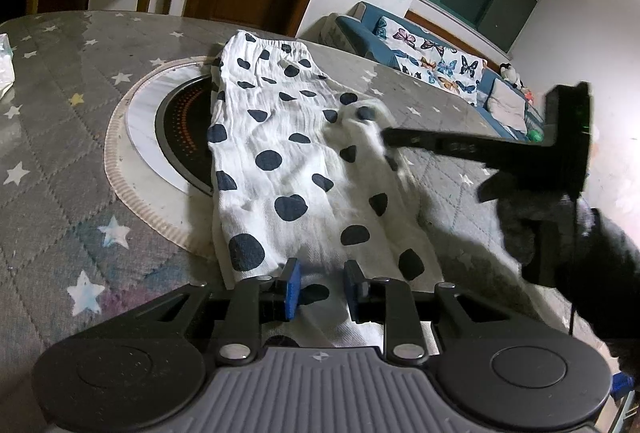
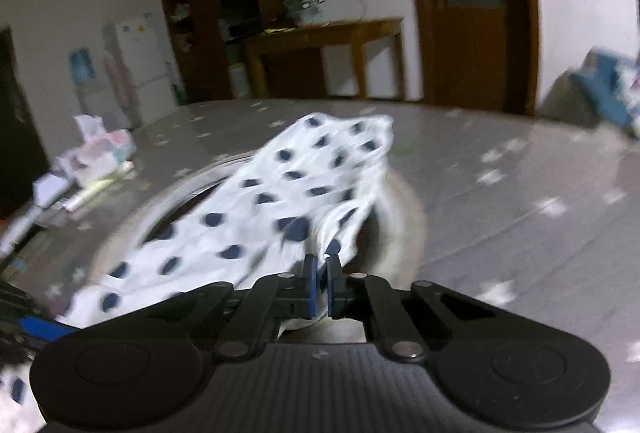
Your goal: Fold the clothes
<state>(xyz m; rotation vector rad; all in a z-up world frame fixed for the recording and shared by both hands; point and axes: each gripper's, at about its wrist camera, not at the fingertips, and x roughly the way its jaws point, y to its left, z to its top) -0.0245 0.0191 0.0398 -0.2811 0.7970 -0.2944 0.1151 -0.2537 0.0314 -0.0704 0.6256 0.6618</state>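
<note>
The whole right wrist view is smeared with motion blur: the clutter [image 2: 92, 153] at the table's far left cannot be identified. The polka-dot garment [image 1: 288, 161] hides part of the round hotplate [image 1: 182, 129].

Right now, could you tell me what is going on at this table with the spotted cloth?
A person is folding a white garment with dark spots using a handheld claw in each hand. The garment lies across a round table covered in a grey star-patterned cloth, partly over a dark circular inset. The right claw has pinched a bunched fold near the garment's right edge and is shut on it. The left claw sits at the near end, jaws apart with fabric between them, though whether the pads are gripping is unclear.
</note>
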